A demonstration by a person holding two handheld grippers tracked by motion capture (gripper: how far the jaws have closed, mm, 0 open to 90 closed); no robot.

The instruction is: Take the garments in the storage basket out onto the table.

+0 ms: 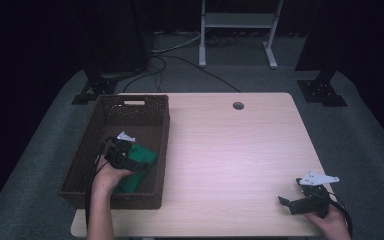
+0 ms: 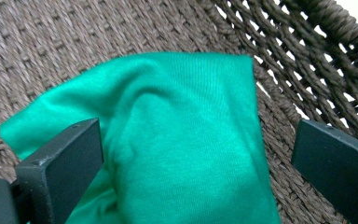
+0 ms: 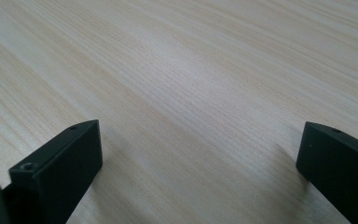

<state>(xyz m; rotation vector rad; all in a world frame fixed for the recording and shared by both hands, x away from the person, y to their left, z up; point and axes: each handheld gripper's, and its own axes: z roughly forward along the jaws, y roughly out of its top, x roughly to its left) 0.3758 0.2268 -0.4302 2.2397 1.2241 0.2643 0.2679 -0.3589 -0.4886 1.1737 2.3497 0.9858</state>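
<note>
From above, your left gripper (image 1: 121, 152) sits inside the basket (image 1: 111, 105), which stands on the left part of the table (image 1: 230, 150). It is right over the green cloth (image 1: 142, 159), which lies on the basket floor toward the wall nearest the table's middle. Your right gripper (image 1: 300, 204) rests low over the table's near right corner, well apart from the basket, with bare wood in front of it.

In the left gripper view, your jaws stand wide apart, released, one on each side of the cloth (image 2: 182, 140). The cloth is bunched in soft folds between them on the woven floor, with the basket wall (image 2: 317, 70) rising just beyond it. Whether either jaw touches the fabric I cannot tell.

In the right gripper view, your jaws are spread wide too, holding nothing, with plain tabletop (image 3: 191, 79) between and ahead of them.
</note>
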